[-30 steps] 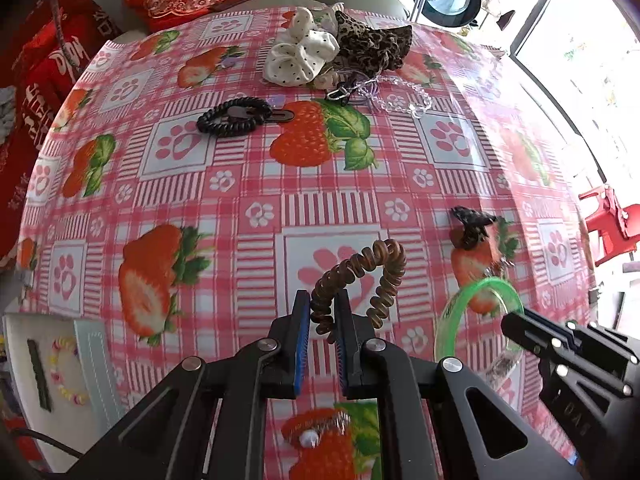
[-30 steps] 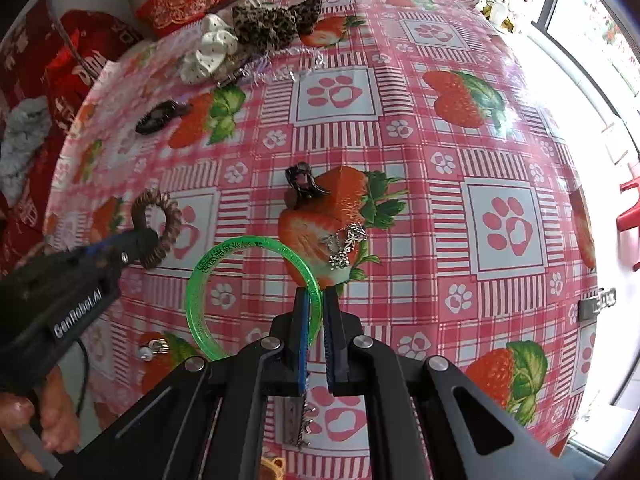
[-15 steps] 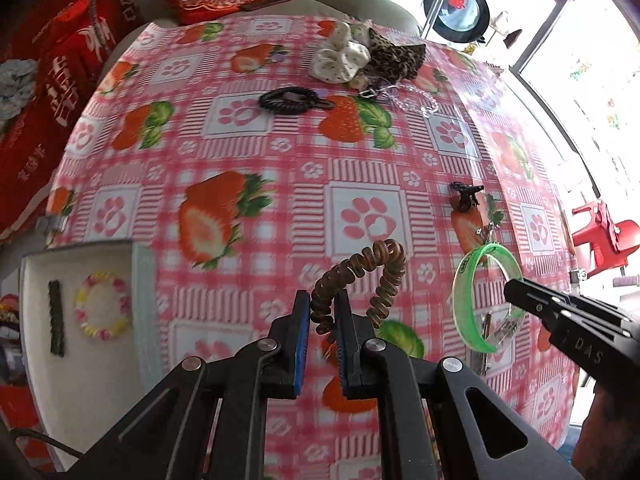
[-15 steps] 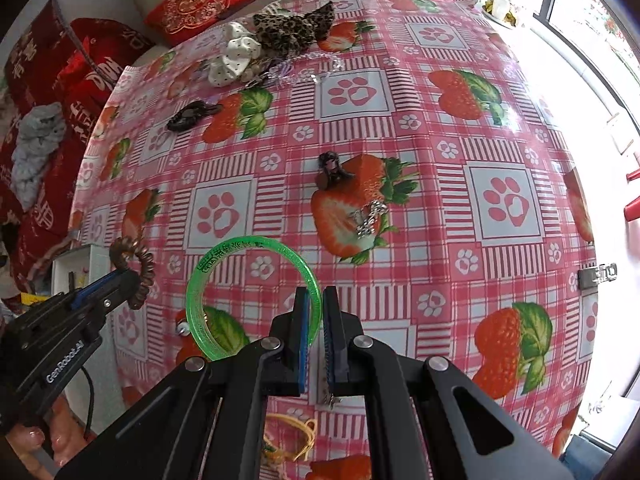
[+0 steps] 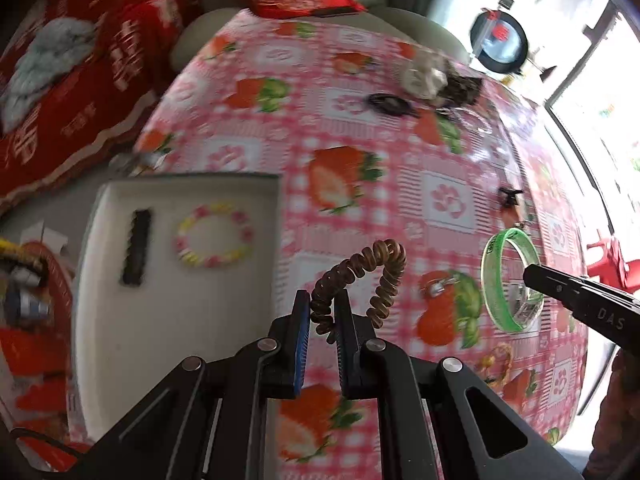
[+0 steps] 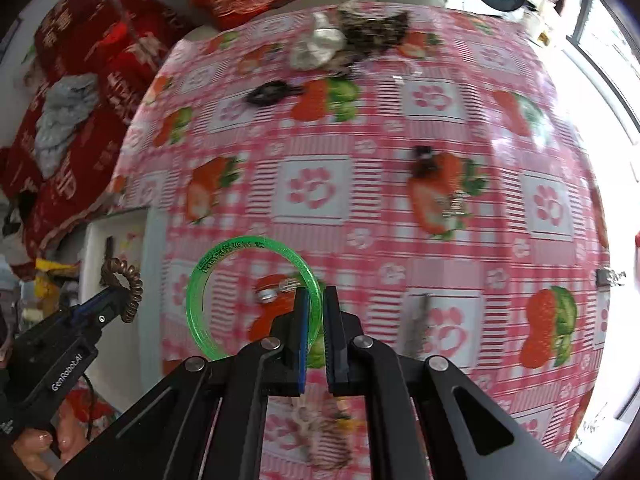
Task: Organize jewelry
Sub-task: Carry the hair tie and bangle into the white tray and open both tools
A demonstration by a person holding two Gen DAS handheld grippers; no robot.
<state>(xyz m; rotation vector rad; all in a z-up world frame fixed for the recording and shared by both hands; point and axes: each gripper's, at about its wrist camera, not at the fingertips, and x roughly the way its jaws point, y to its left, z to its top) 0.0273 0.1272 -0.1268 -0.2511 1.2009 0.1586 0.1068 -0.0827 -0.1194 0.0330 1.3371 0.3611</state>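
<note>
Both grippers loaded and held above the tabletop (image 5: pixel 448 152), which is covered in a pink strawberry-print cloth.

Left gripper (image 5: pixel 322 308): fingers closed on the lower end of a brown spiral hair tie (image 5: pixel 360 276); the rest of the coil arches up and to the right, clear of the fingers. Right gripper (image 6: pixel 316 308): fingers clamped on the rim of a green bangle (image 6: pixel 252 292), which stands out to the left of the fingers, its open face toward the camera.

Destination, by the look of it: the white tray (image 5: pixel 168 320) at the tabletop's left edge. It already holds a pastel bead bracelet (image 5: pixel 216 234) and a black comb-like clip (image 5: pixel 136 248), lying side by side and apart.

Key relation: in the left wrist view the tray lies just left of the left gripper's fingers, with the coil hanging over the cloth just beside the tray's right wall. The left hand is clearly the nearer one; the right gripper with its bangle is well off to the right. Judgement: a short leftward shift puts the hair tie over bare tray below the bracelet.

Still loose on the tabletop: scrunchies (image 6: pixel 320 44) and a black hair tie (image 6: pixel 268 94) at the far end, a small dark claw clip (image 6: pixel 424 160) mid-table.
</note>
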